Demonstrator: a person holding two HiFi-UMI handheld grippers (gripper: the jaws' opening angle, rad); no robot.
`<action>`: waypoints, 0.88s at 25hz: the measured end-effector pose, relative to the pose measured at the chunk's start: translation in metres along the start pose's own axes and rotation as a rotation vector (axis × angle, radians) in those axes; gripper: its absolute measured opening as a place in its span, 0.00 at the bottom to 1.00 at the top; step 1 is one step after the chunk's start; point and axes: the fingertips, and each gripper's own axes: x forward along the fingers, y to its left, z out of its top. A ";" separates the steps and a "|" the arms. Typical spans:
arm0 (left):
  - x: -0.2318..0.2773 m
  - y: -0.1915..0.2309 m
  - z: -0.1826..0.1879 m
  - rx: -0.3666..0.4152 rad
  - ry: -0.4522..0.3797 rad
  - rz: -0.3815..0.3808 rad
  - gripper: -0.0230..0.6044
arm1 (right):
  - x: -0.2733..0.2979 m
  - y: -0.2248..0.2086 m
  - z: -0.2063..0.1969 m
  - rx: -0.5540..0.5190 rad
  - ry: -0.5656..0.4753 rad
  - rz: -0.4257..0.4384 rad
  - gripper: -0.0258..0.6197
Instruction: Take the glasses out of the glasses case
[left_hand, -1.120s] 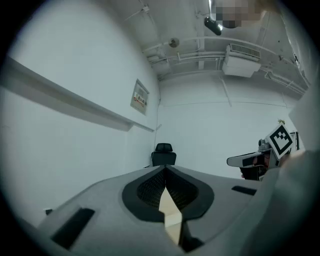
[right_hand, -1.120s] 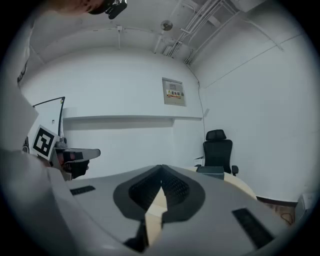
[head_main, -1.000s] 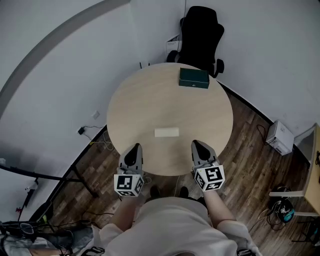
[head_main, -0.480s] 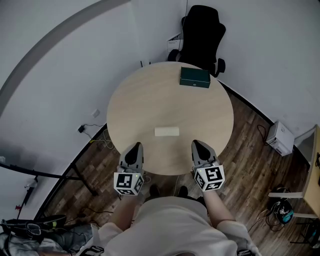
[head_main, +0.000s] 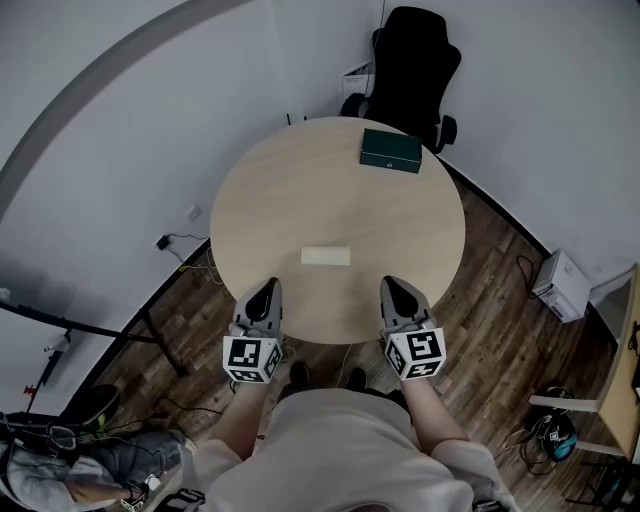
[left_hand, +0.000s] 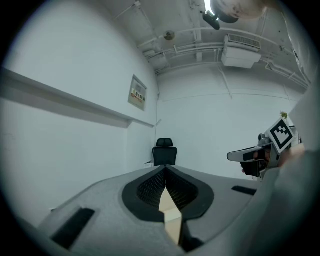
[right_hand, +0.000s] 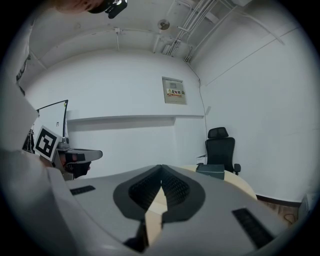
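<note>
Glasses case (head_main: 326, 256), apparently the pale oblong box, lay shut and flat on the round counter (head_main: 290, 190), a little below the frame's centre and near the counter's lower edge. A dark green box (head_main: 390, 151) sat well apart from it at the counter's upper right, just below a black office chair (head_main: 415, 60). The left tongs (head_main: 266, 290) hovered over the counter's lower-left edge and the right tongs (head_main: 394, 285) over its lower-right edge, with the pale box between and above them, touching neither. Both pairs of tongs were closed tip to tip, with nothing gripped.
</note>
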 end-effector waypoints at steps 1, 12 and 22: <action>0.000 -0.003 0.000 0.002 0.002 0.004 0.05 | -0.001 -0.002 0.000 -0.001 0.001 0.011 0.06; 0.000 -0.007 -0.014 0.011 0.034 0.011 0.05 | 0.006 -0.005 -0.018 0.005 0.035 0.066 0.06; 0.038 0.037 -0.033 0.028 0.068 -0.093 0.05 | 0.055 0.004 -0.031 0.013 0.078 -0.045 0.06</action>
